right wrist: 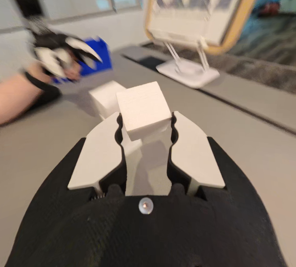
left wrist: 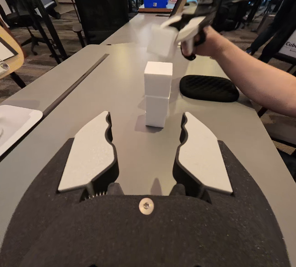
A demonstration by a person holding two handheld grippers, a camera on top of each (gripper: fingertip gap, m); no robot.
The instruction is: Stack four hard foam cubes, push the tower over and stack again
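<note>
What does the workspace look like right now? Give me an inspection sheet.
Surface: grey table, with a dark groove running along it.
Job's things: tower of what look like three white cubes, upright; fourth cube held in the air above it, blurred by motion in the left wrist view.
Clutter: black pad right of the tower; white tray at the left edge.
Grippers: left tool open and empty, facing the tower; right tool shut on the fourth cube.
Cables: nothing seen.
Surroundings: black chair, blue bin, framed board on a white stand.
</note>
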